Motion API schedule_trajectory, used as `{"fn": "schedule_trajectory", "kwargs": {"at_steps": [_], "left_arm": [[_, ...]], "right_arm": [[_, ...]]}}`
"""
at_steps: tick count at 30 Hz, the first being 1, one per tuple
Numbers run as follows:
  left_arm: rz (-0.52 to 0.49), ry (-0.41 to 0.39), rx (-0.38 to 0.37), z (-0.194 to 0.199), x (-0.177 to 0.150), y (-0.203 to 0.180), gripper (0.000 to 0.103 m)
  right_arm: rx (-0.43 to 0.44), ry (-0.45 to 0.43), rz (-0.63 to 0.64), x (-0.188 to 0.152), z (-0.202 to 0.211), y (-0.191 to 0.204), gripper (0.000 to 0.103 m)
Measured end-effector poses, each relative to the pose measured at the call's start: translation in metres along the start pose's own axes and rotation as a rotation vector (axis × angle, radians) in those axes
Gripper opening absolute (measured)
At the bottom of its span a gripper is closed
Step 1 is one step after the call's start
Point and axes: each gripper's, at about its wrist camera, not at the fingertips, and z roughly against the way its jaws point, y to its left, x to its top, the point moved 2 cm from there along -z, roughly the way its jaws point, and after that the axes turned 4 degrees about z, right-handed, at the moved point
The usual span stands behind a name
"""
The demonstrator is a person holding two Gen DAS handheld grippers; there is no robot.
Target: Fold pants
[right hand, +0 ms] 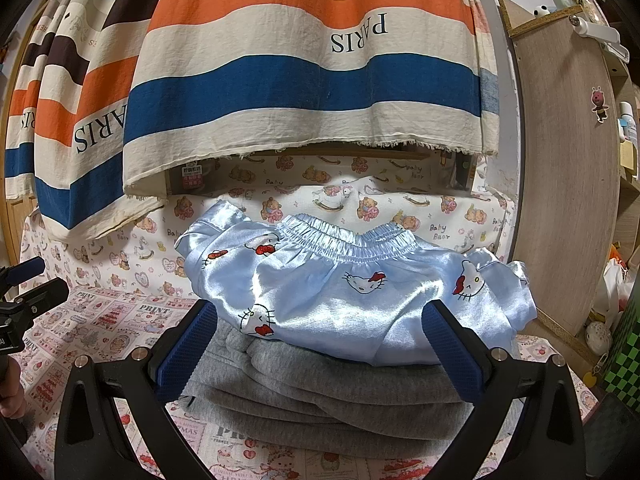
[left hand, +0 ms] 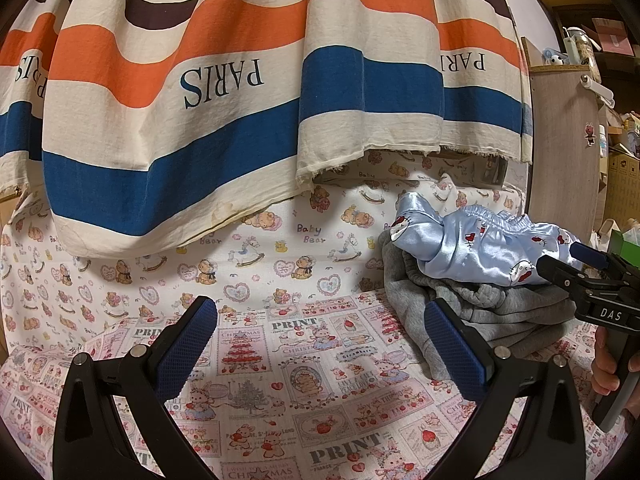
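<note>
Light blue satin pants with a cat print and an elastic waistband lie folded on top of folded grey pants. In the right wrist view my right gripper is open, its blue pads on either side of the stack's front edge. In the left wrist view the same stack lies at the right, with the grey pants under it. My left gripper is open and empty over the printed cloth, left of the stack. The right gripper shows at the right edge of the left wrist view.
A pink printed cloth covers the surface, with a bear-print cloth behind it. A striped curtain hangs at the back. A wooden shelf unit stands at the right. The left gripper shows at the left edge.
</note>
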Motion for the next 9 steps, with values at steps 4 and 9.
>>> {"fn": "schedule_trajectory", "kwargs": {"at_steps": [4, 9], "left_arm": [[-0.001, 0.0, 0.0, 0.0, 0.0, -0.0001, 0.103], [0.0, 0.0, 0.0, 0.0, -0.0001, -0.0003, 0.103]], "right_arm": [[0.0, 0.0, 0.0, 0.0001, 0.0, 0.0008, 0.103], [0.0, 0.0, 0.0, 0.0001, 0.0, 0.0008, 0.103]]}}
